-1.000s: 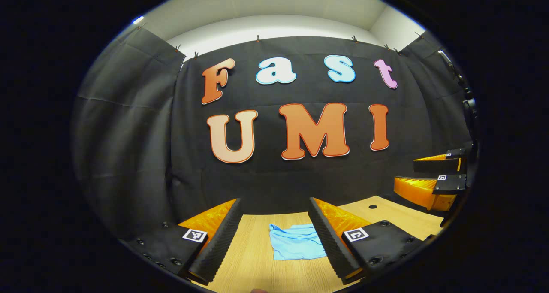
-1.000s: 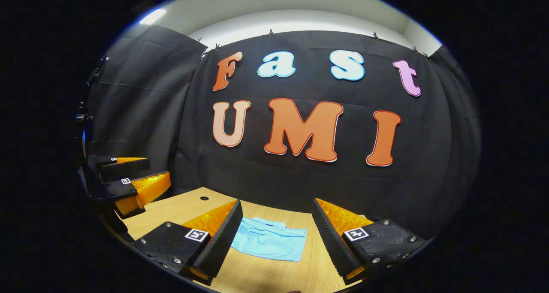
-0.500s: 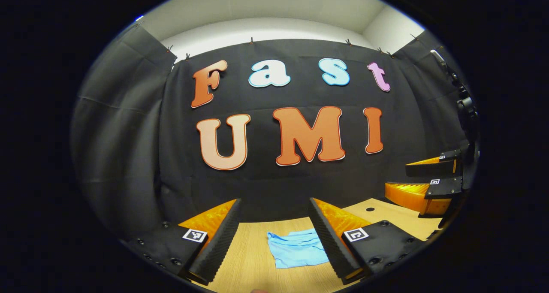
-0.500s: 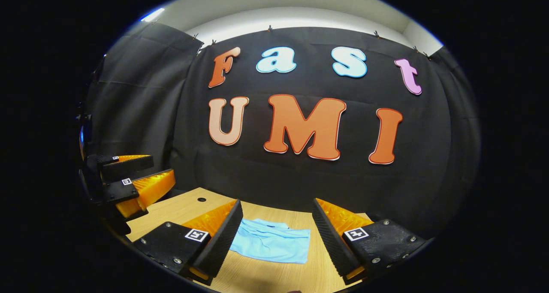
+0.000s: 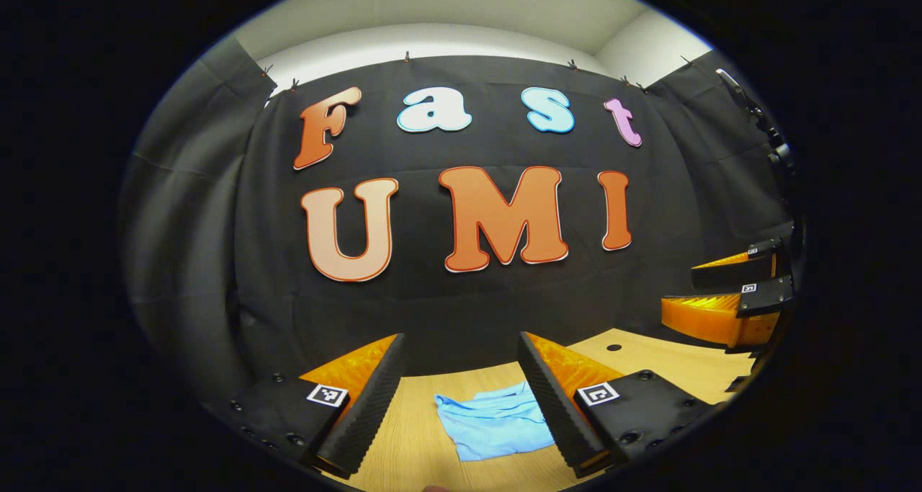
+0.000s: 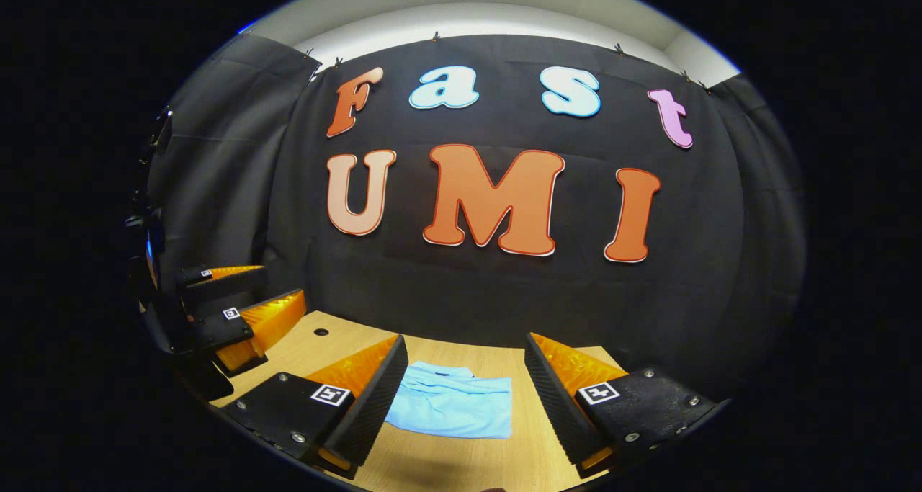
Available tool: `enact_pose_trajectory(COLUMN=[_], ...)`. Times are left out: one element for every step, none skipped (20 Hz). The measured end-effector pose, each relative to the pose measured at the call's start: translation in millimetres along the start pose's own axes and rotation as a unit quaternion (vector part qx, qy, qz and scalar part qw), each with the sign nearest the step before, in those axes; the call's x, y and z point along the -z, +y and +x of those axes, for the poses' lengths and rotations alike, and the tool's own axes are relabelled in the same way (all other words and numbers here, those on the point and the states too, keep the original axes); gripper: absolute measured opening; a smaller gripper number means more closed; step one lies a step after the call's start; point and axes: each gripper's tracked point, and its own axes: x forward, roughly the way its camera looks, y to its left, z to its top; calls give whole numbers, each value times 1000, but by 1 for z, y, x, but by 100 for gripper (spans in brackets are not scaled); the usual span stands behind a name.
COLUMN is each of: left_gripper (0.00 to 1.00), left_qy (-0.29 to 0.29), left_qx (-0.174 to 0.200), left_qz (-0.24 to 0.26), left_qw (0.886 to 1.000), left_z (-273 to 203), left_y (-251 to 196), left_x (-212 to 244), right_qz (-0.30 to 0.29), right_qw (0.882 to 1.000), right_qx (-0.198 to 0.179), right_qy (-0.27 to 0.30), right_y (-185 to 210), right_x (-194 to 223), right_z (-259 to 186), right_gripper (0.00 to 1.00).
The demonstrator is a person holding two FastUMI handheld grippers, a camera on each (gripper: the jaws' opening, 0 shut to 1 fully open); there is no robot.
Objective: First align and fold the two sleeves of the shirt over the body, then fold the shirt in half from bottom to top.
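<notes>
The folded light-blue cloth shirt (image 5: pixel 493 423) (image 6: pixel 452 407) is seen low in both frames on the light wooden tabletop (image 5: pixel 670 362) (image 6: pixel 461 463), between the released, widely spread fingers (image 5: pixel 364 413) (image 6: pixel 367 405) of each gripper, untouched.

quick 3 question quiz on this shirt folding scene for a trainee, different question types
1. True or false: the left tool is shut on the shirt.
2. What does the shirt lie on?
3. The shirt looks: A spread flat with sleeves out, B folded into a compact bundle, C hanging from a tool.

Key
1. False; both the left tool and the right tool are open, above the shirt.
2. The wooden table.
3. B
</notes>
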Motion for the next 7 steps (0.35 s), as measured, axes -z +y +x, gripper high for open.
enact_pose_trajectory(left_gripper=[99,100,100,100,100,100,100], left_qy=[0,-1,0,-2,-4,-3,-1], left_qx=[2,1,3,-1,-3,-6,-12], left_qz=[3,6,10,14,16,19,23], left_qw=[1000,1000,1000,1000,1000,1000,1000], left_z=[2,3,4,5,5,6,6], left_y=[-2,-2,-4,-4,-4,-7,-10], left_x=[0,0,-2,-3,-6,-6,-7], right_qz=[-3,-4,-3,0,3,7,15], right_qw=[1000,1000,1000,1000,1000,1000,1000], right_qx=[3,4,4,3,0,-4,-11], right_qy=[1,0,-1,-2,-3,-4,-6], right_y=[-4,-7,-9,-12,-14,-18,-21], right_x=[2,3,3,4,3,3,5], right_z=[1,0,0,0,2,3,4], right_gripper=[99,99,99,99,99,99,99])
